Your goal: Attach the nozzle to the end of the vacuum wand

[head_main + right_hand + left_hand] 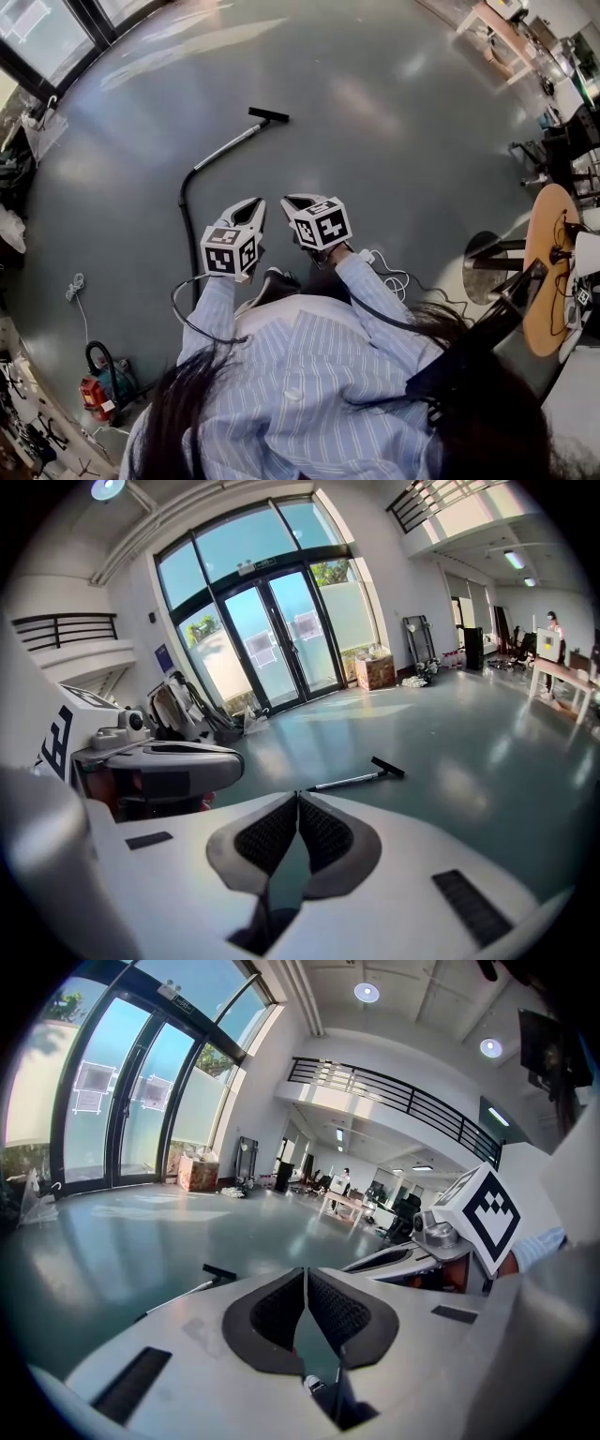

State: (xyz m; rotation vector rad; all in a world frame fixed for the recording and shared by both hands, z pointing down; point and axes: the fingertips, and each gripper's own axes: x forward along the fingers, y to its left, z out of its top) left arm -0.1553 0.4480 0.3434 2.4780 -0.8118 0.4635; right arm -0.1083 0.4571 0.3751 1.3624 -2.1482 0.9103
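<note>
Lying ahead: wand (228, 145), nozzle (269, 114), hose (185, 202), white cable (397, 277).

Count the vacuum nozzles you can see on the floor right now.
1. A black nozzle lies on the floor at the far end of the vacuum wand. Others could be hidden in the clutter along the room's edges.

Wand (225, 148) on floor (394, 150) ahead of left gripper (257, 202) and right gripper (287, 201) (side by side), nozzle (269, 114) at far end; hose (183, 202) trails back left.
</note>
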